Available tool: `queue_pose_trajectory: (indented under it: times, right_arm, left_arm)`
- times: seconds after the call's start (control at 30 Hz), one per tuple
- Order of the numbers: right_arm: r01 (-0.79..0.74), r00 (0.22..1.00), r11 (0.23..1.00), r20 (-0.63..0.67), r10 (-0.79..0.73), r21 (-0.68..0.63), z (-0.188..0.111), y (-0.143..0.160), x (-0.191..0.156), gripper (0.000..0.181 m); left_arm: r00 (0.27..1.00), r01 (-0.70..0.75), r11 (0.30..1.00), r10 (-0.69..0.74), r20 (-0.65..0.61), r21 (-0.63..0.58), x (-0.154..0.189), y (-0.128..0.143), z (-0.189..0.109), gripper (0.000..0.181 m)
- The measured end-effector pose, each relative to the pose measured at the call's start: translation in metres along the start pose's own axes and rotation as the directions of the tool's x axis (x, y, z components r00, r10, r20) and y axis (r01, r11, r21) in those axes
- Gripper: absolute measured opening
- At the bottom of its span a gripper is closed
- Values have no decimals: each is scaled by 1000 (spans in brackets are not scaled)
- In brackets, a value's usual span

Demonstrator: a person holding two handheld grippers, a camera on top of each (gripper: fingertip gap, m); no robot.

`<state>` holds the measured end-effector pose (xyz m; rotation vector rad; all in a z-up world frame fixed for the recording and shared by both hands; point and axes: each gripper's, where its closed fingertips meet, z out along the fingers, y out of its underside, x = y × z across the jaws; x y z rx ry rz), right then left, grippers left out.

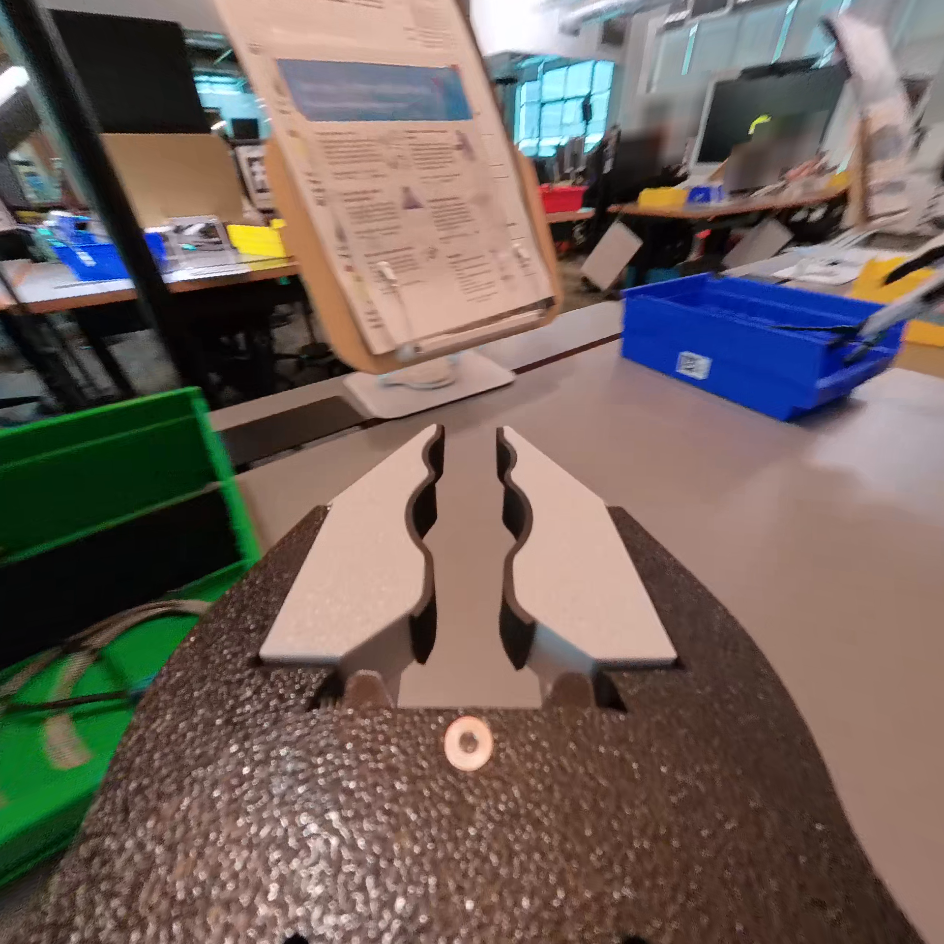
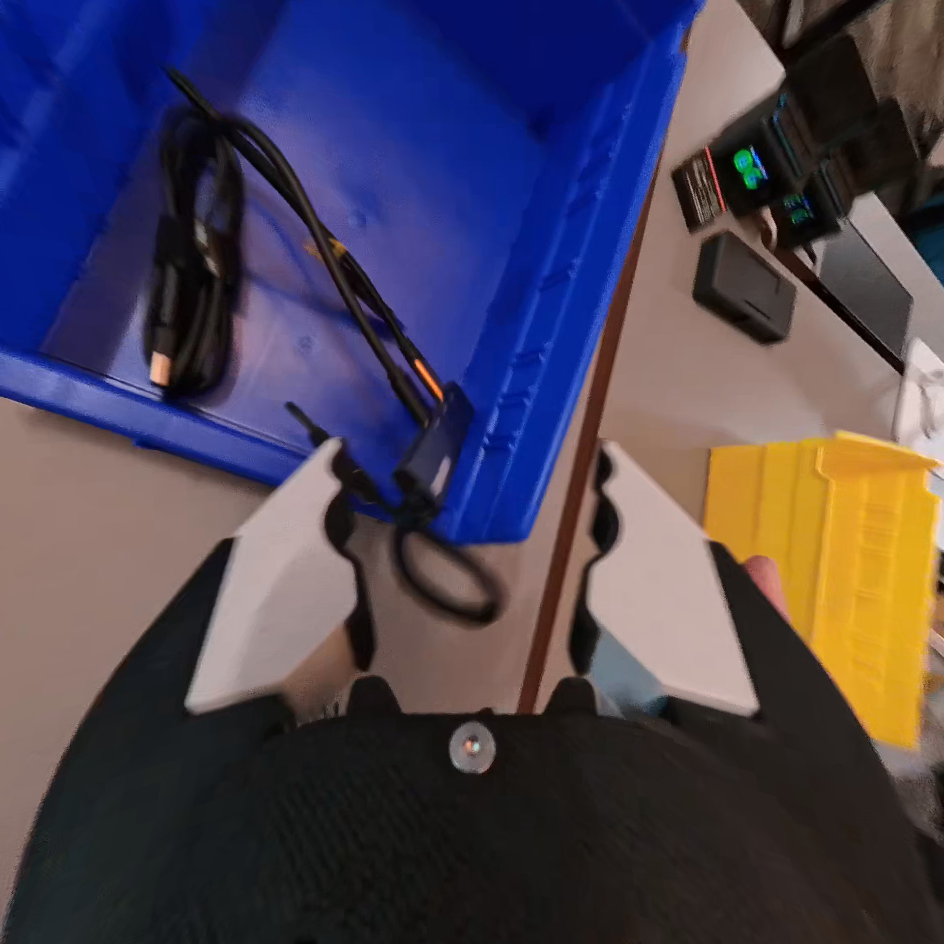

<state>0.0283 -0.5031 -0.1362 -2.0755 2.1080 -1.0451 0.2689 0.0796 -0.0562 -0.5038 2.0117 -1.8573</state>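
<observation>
My right gripper (image 2: 470, 449) is open wide and empty, hovering over the near corner of a blue bin (image 2: 562, 255). A grey adapter (image 2: 434, 439) on a black cable lies over that corner's rim, and its cable loop (image 2: 444, 582) hangs outside, between my fingers. A coiled black cable (image 2: 194, 255) with an orange-tipped plug lies inside the bin. My left gripper (image 1: 470, 434) is empty, its jaws a narrow gap apart, low over the grey table (image 1: 664, 511). The blue bin (image 1: 715, 347) and the other gripper (image 1: 878, 322) at its rim show far right in the left wrist view.
A green bin (image 1: 102, 511) holding cables stands close on the left. A document stand (image 1: 398, 204) with printed sheets is straight ahead. A yellow bin (image 2: 827, 562) sits right of the right gripper. Black devices (image 2: 740, 286), one with a lit green display (image 2: 751, 173), lie beyond. My right fingertips sit around 65 centimeters from my left ones.
</observation>
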Motion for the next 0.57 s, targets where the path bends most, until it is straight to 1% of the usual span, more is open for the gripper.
queue_pose_trajectory:
  times: [0.03, 0.07, 0.1, 0.13, 0.17, 0.2, 0.23, 0.27, 0.3, 0.33, 0.37, 0.43, 0.5, 0.57]
  right_arm:
    - [-17, 997, 997, 74, 12, 70, -1, -8, -8, 112]
    - [-64, 987, 993, 155, 48, 98, -2, -11, -17, 113]
    - [-96, 980, 994, 182, 84, 57, -1, -5, -19, 114]
    - [-86, 989, 996, 118, 86, -7, 4, 5, -10, 114]
    - [-42, 997, 998, 56, 44, -46, 9, 12, -3, 114]
    - [3, 998, 999, 66, 0, -47, 12, 13, -6, 114]
    - [10, 995, 999, 105, -6, -38, 11, 11, -12, 105]
    - [-4, 993, 999, 122, 10, -49, 7, 11, -14, 105]
    - [-14, 996, 998, 87, 19, -56, 2, 9, -8, 110]
    - [-15, 1000, 999, 26, 16, -49, -6, 6, 2, 111]
    - [-11, 1000, 1000, -22, 10, -26, -15, 1, 10, 112]
    - [-17, 997, 999, -77, 21, 48, -35, -14, 18, 116]
    - [-63, 992, 985, -101, 79, 160, -55, -34, 21, 121]
    - [-92, 990, 956, -77, 118, 277, -75, -53, 8, 122]
  left_arm:
    - [999, -26, 999, 27, 30, -28, -20, -7, -5, 18]
    - [996, -65, 996, 69, 57, -65, -42, -13, -7, 19]
    - [989, -110, 987, 121, 88, -116, -66, -16, -7, 20]
    - [977, -154, 972, 176, 117, -179, -92, -17, -4, 22]
    - [966, -189, 950, 226, 128, -250, -116, -15, 2, 25]
    - [959, -209, 921, 260, 117, -329, -139, -10, 10, 28]
    - [955, -222, 882, 283, 90, -416, -159, -3, 20, 32]
    - [953, -236, 831, 300, 48, -504, -178, 8, 30, 38]
    - [952, -248, 768, 305, -4, -590, -196, 21, 41, 45]
    - [953, -256, 703, 299, -51, -664, -212, 33, 52, 52]
    - [955, -258, 658, 285, -83, -708, -227, 43, 65, 54]
    - [962, -257, 591, 235, -141, -765, -249, 64, 91, 60]
    - [974, -227, 485, 132, -186, -845, -262, 94, 106, 65]
    - [978, -210, 381, 67, -199, -901, -272, 125, 115, 67]
